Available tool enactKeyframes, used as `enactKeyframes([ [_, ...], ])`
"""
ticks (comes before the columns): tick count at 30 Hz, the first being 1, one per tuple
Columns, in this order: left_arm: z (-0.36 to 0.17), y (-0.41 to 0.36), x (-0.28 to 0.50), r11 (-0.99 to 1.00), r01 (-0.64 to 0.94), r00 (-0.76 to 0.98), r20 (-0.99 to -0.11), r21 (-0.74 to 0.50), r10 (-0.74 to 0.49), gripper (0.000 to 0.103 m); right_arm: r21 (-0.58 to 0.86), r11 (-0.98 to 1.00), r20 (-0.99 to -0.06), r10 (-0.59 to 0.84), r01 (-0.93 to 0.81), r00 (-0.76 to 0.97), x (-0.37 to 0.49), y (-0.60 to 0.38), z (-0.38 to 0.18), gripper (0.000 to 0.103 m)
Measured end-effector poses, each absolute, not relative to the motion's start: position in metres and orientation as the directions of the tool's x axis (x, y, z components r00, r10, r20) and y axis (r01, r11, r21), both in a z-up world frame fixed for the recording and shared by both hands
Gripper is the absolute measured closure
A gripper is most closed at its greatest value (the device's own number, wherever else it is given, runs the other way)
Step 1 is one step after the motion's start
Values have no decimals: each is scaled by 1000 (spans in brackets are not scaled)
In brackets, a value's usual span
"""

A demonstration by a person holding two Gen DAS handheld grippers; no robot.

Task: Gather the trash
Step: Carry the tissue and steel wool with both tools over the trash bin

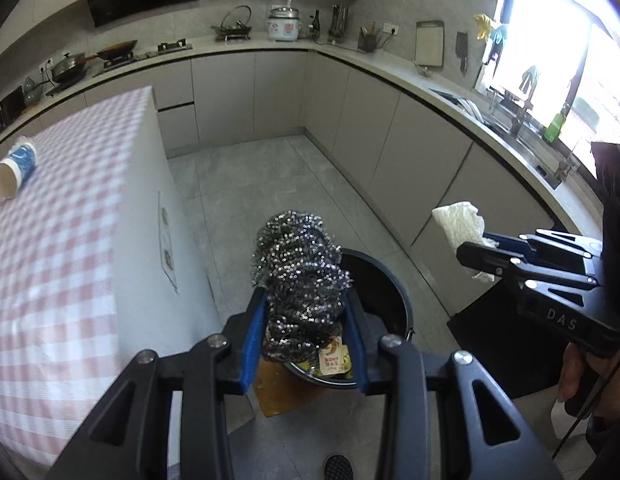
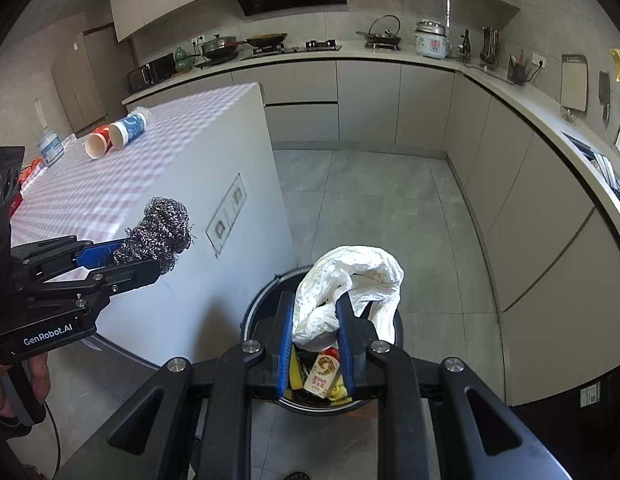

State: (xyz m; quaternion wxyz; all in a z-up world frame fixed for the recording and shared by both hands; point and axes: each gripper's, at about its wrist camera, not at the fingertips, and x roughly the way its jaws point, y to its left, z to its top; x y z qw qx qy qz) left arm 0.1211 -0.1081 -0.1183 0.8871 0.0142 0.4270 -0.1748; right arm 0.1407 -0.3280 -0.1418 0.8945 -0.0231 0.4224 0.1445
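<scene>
Left wrist view: left gripper point(image 1: 306, 320) is clamped partway on a steel wool scourer point(image 1: 300, 276), pads pressing its sides, held above the black trash bin point(image 1: 390, 300) on the floor. The bin already holds some trash, a printed sachet point(image 1: 333, 358) among it. Off to the right, the right gripper point(image 1: 476, 254) pinches a white crumpled plastic bag point(image 1: 460, 222). Two paper cups point(image 1: 16, 168) lie on the checked tabletop point(image 1: 70, 260), not yet collected.

Right wrist view: right gripper point(image 2: 316, 320) is narrowly closed on the bag point(image 2: 350, 284), right over the bin point(image 2: 266, 300); wrappers show inside. The left gripper point(image 2: 150, 258) with the scourer point(image 2: 160, 232) hangs beside the island, short of the bin mouth. The cups point(image 2: 116, 136) and other small items at the table's far left remain.

Judgement: mid-task. Some trash is binned, two pieces are held ready to drop, cups are left.
</scene>
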Motion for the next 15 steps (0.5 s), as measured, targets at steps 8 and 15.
enactKeyframes([
  [8, -146, -130, 131, 939, 319, 519, -805, -127, -285, 65, 87, 944, -804, 256, -320, 537, 153, -341, -183, 81],
  [15, -176, -139, 142, 941, 309, 471, -838, -135, -275, 65, 107, 925, -835, 284, -366, 472, 167, -339, -221, 81],
])
